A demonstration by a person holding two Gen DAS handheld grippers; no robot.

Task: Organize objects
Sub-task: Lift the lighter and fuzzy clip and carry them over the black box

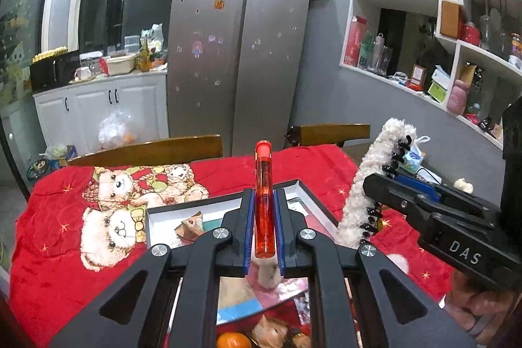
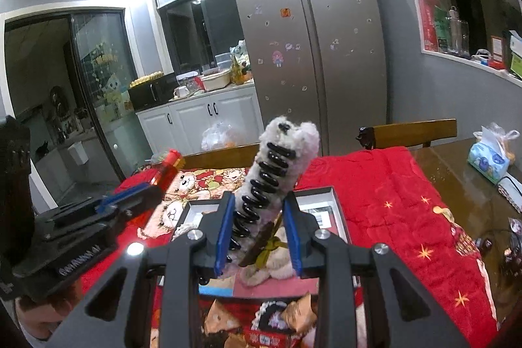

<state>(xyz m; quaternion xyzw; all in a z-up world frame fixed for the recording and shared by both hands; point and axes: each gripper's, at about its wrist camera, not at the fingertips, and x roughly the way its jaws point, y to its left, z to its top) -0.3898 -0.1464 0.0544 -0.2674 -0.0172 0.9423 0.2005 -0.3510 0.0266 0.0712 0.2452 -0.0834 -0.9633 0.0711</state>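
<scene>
Gripping an upright orange tube [image 1: 263, 201], left tool [image 1: 263, 217] pressed tight, right tool [image 2: 259, 230] pinching a fluffy hair clip [image 2: 277, 172], both above an open box [image 1: 169, 214] on the red-covered bench [image 1: 52, 250].

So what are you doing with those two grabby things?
A person holds a gripper in each hand above the red blanket. The left gripper is shut on an orange tube. The right gripper grips a fluffy white hair clip with black teeth. An open box sits below them.
</scene>
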